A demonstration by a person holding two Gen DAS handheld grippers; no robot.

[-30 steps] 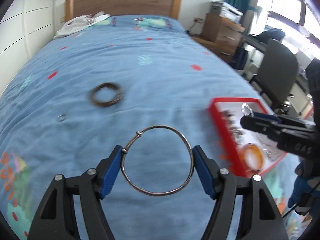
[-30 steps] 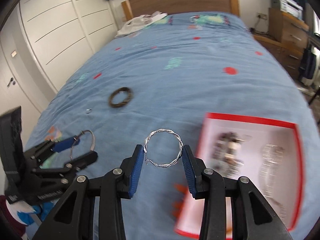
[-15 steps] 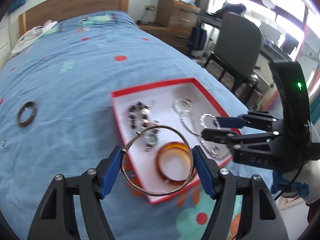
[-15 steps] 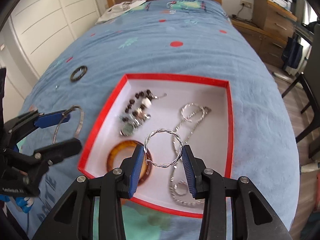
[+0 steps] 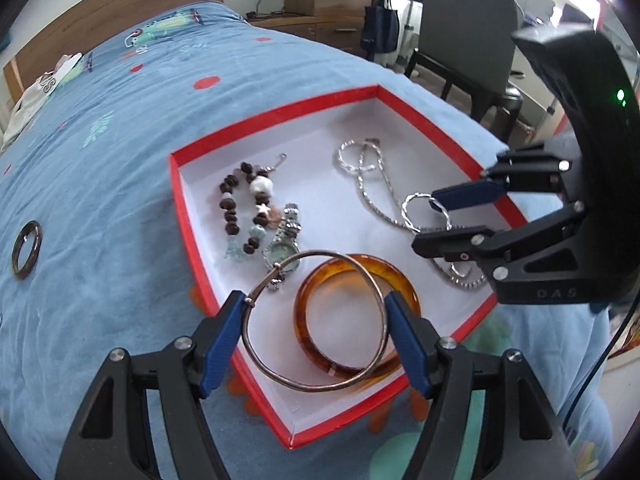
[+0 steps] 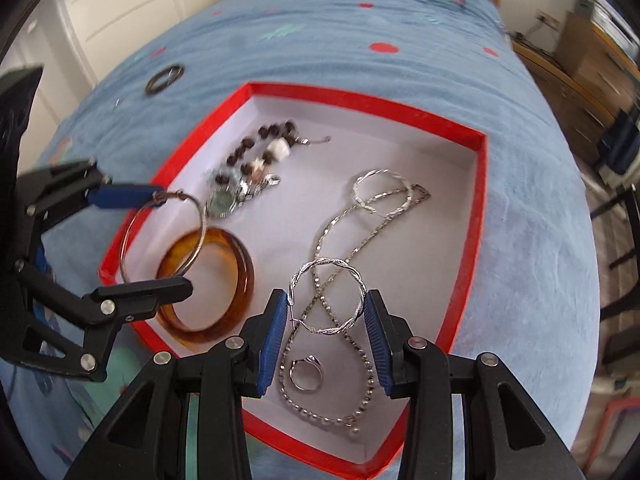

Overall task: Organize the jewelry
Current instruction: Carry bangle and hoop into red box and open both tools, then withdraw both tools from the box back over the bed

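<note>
Left fingers (image 5: 316, 334) grasping thin bangle (image 5: 280, 376), right fingers (image 6: 326, 326) grasping twisted hoop (image 6: 362, 284), above red tray (image 5: 280, 114)

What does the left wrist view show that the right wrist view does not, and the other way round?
Only the left wrist view: the office chair.

Only the right wrist view: a small silver ring in the box, and the white wardrobe doors.

Both: the red box, amber bangle, beaded bracelet, watch, silver chain, the dark ring left on the bedspread, the left gripper holding a thin hoop, the right gripper holding a twisted hoop.
</note>
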